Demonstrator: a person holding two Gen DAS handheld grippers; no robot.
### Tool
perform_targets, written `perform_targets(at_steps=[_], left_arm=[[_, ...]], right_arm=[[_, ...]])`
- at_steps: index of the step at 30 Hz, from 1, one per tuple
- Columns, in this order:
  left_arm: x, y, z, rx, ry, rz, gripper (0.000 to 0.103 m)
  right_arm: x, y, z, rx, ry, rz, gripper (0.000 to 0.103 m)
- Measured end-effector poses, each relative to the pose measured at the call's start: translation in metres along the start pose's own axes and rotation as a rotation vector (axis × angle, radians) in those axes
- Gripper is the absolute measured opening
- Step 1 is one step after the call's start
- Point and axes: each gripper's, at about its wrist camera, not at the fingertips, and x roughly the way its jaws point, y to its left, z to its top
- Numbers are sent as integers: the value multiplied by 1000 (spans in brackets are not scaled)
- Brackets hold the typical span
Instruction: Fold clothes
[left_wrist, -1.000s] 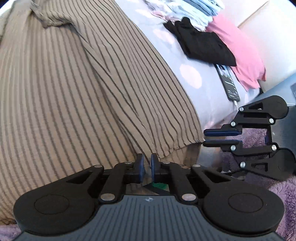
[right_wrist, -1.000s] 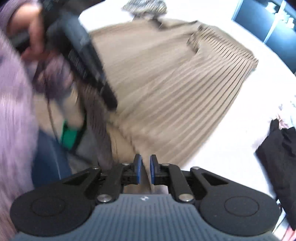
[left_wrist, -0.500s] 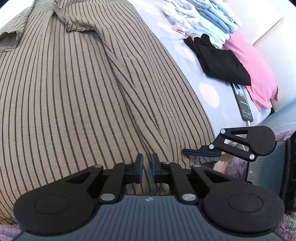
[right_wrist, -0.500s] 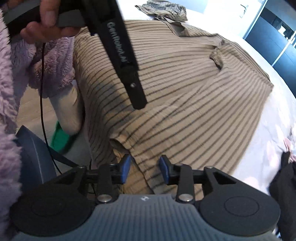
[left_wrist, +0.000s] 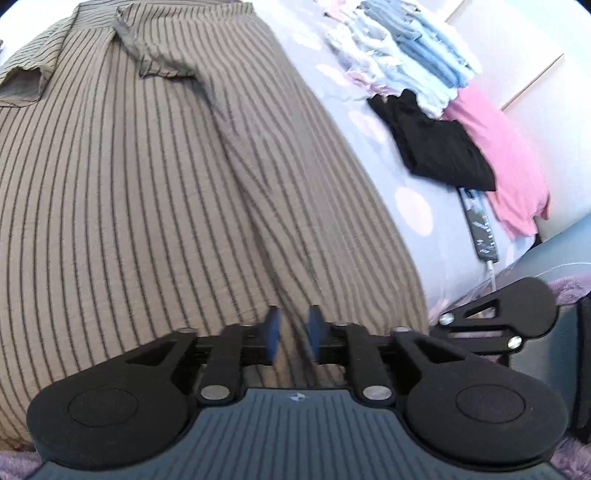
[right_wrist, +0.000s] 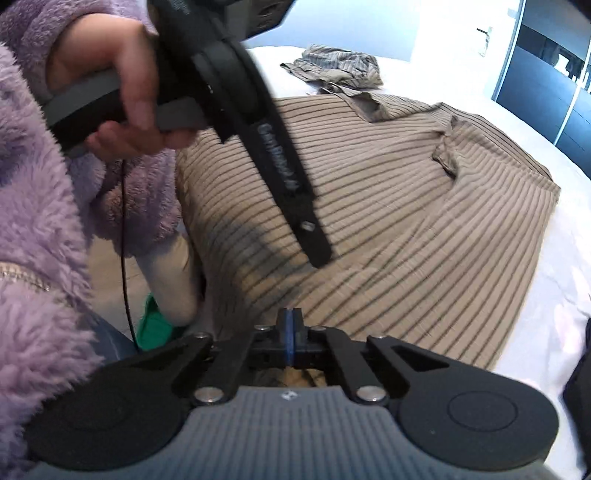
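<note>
The left gripper (left_wrist: 293, 334) stands slightly open over the hem of one striped shirt (left_wrist: 147, 206) spread on the bed (left_wrist: 373, 147). The right gripper (right_wrist: 290, 341) is closed at that hem; whether it pinches cloth is unclear. Farther off lie one black garment (left_wrist: 436, 147), one pink garment (left_wrist: 506, 162) and one phone (left_wrist: 480, 229).

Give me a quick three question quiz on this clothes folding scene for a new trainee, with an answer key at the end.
1. True or false: the right gripper is shut.
2. What lies beside the pink garment on the bed: A black garment, B a green towel, C a red sock?
3. What pattern does the brown shirt under the left gripper carry?

Key: 1 true; 2 A; 3 dark stripes.
</note>
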Motion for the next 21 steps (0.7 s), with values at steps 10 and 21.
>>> perform_targets(at_steps=[10,21], left_arm=[[5,-3,3,-9,19,22,25],[8,-1,2,-4,28,7,25]], right_arm=[[9,2,-7,-16,74,-51,33],[22,8,-15,-131,115,-109,4]])
